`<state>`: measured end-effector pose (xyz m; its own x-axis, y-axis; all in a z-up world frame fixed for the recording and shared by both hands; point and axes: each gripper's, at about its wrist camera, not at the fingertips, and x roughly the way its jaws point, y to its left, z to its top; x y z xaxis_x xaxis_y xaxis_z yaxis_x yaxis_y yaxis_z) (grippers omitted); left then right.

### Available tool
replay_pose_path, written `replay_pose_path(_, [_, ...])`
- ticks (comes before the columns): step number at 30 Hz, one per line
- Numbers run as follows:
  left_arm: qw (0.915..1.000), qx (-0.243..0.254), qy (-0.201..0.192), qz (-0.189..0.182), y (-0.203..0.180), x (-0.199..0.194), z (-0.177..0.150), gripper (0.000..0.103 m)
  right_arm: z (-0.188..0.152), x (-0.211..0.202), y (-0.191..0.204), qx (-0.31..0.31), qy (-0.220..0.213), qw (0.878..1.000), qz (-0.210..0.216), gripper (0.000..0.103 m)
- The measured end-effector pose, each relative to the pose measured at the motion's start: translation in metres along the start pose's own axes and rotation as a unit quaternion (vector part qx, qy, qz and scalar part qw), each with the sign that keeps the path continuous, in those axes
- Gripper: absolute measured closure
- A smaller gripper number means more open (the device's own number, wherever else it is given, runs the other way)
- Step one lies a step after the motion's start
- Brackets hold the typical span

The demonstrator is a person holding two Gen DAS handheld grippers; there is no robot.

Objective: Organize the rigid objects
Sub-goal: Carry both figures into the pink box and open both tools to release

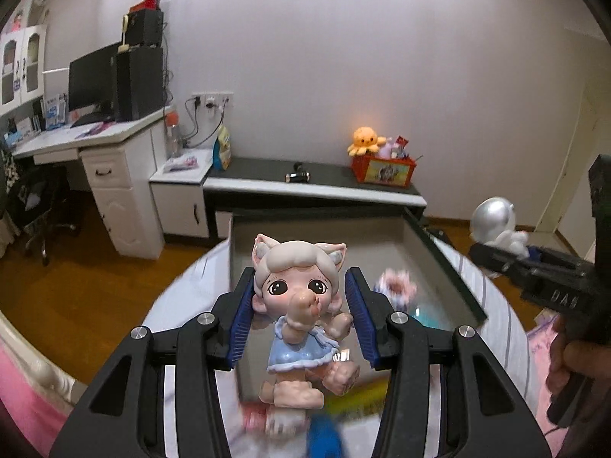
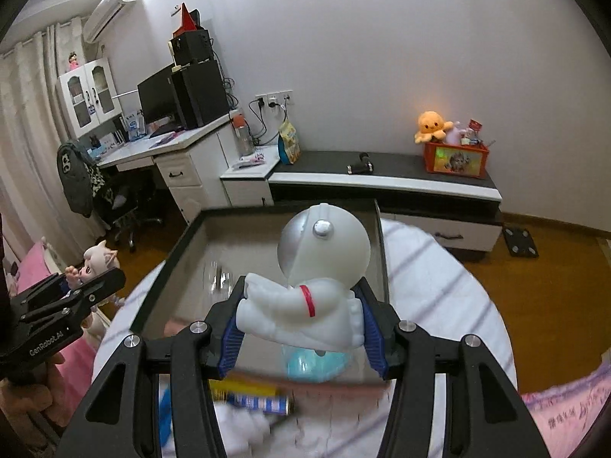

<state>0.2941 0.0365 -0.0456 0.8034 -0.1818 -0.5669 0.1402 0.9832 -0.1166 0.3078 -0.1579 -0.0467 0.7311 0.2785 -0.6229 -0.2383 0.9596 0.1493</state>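
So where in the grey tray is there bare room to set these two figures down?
The tray's far half is mostly bare, between its back and side walls. The near end is crowded with blurred items, including a striped tube. The left gripper holds the doll; the right gripper holds the astronaut.

place: home bedroom | cues: desk (image 2: 168,145), monitor (image 2: 154,99), bed edge (image 1: 23,393), plush octopus (image 2: 429,126)

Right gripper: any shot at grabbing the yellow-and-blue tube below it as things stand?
Probably not: the right gripper is shut on the astronaut figure, so its jaws are occupied. The tube lies uncovered on the bedding.
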Motion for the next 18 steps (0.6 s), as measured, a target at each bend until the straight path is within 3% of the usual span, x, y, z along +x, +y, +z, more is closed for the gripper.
replay_pose_path(7, [0.9999, 0.004, 0.011, 0.001, -0.010, 0.058, 0.030, 0.056, 0.020, 0.055, 0.003, -0.006, 0.029, 1.000, 0.002, 0.049])
replay_pose_path(18, [0.9989, 0.004, 0.045, 0.010, -0.012, 0.122, 0.036, 0.056, 0.024, 0.120, -0.015, 0.000, 0.084, 0.996, -0.006, 0.049])
